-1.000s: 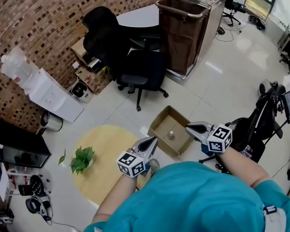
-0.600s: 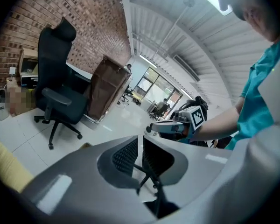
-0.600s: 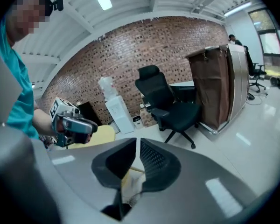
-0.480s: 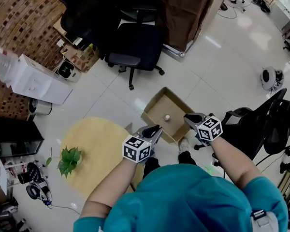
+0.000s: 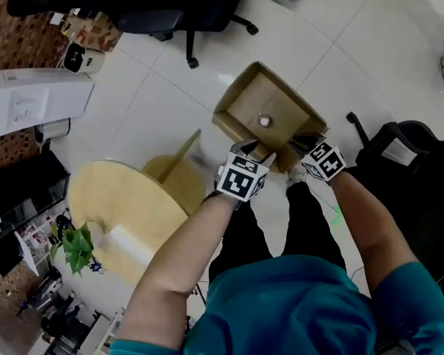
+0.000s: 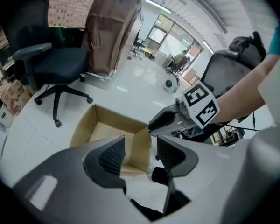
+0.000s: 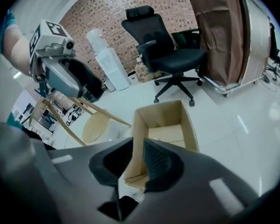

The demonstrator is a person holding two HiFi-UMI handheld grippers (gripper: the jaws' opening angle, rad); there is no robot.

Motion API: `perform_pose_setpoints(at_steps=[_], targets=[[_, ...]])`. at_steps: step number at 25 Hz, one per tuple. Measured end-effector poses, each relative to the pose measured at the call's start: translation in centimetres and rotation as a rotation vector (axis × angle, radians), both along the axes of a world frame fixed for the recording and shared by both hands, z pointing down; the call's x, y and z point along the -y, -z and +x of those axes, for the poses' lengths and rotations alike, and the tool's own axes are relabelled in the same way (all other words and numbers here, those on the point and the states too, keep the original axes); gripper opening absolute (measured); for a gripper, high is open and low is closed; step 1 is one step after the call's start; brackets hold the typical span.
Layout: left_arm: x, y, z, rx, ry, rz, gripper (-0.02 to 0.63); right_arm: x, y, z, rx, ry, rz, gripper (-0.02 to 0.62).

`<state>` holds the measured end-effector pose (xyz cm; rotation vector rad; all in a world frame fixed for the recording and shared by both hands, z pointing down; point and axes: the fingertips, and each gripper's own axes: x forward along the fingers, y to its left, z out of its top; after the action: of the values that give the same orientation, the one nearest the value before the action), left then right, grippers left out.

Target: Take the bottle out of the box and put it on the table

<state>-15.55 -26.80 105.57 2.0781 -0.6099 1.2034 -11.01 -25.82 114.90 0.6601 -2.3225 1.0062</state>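
An open cardboard box (image 5: 240,102) stands on the floor, and a small clear bottle (image 5: 264,120) with a light cap stands upright inside it. My left gripper (image 5: 250,148) hovers at the box's near edge. Its jaws have just been opening and now stand open (image 6: 141,153) with nothing between them. My right gripper (image 5: 302,140) is beside it at the near right corner. Its jaws (image 7: 136,160) are a narrow slit apart and hold nothing. In both gripper views the box (image 6: 84,127) (image 7: 139,125) shows, but its near wall hides the bottle.
A round light wooden table (image 5: 126,205) stands left of the box, with a green plant (image 5: 75,246) at its far side. A black office chair (image 5: 170,6) is beyond the box and another black chair (image 5: 407,168) at the right. A white dispenser (image 5: 37,98) stands by the brick wall.
The head view has tipped down and forward over the box. Both grippers have moved from in front of the person's chest to the box's near edge.
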Motion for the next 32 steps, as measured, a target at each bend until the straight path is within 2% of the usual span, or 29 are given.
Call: perform_pose_setpoints(at_steps=[6, 9, 13, 17, 20, 24, 27, 32], targets=[[-0.9, -18.2, -4.1, 0.211, -0.108, -0.105, 0.215, -1.2, -10.9, -3.1, 0.024, -0.048, -0.028, 0.081], [-1.5, -24.7, -5.6, 0.277, -0.148, -0.129, 0.215, -2.0, -14.5, -3.6, 0.039, -0.056, -0.032, 0.087], [-1.2, -32.2, -8.4, 0.359, -0.187, -0.114, 0.220, -1.6, -19.1, -5.0, 0.070, -0.053, -0.001, 0.094], [-0.6, -34.7, -9.1, 0.374, -0.176, -0.118, 0.221, -1.4, -19.8, -6.5, 0.092, -0.027, 0.016, 0.094], [-0.1, -37.0, -8.6, 0.384, -0.204, -0.116, 0.219, -0.8, -20.4, -7.0, 0.103, -0.017, 0.037, 0.094], [-0.8, -41.9, -10.6, 0.436, -0.255, -0.089, 0.219, -1.5, -23.2, -9.8, 0.126, -0.010, 0.068, 0.094], [-2.1, -42.4, -11.3, 0.460, -0.278, -0.091, 0.219, -2.6, -22.2, -10.7, 0.150, -0.021, 0.075, 0.094], [-1.6, -43.0, -11.5, 0.486, -0.318, -0.074, 0.213, -3.0, -21.9, -11.1, 0.176, -0.041, 0.079, 0.094]])
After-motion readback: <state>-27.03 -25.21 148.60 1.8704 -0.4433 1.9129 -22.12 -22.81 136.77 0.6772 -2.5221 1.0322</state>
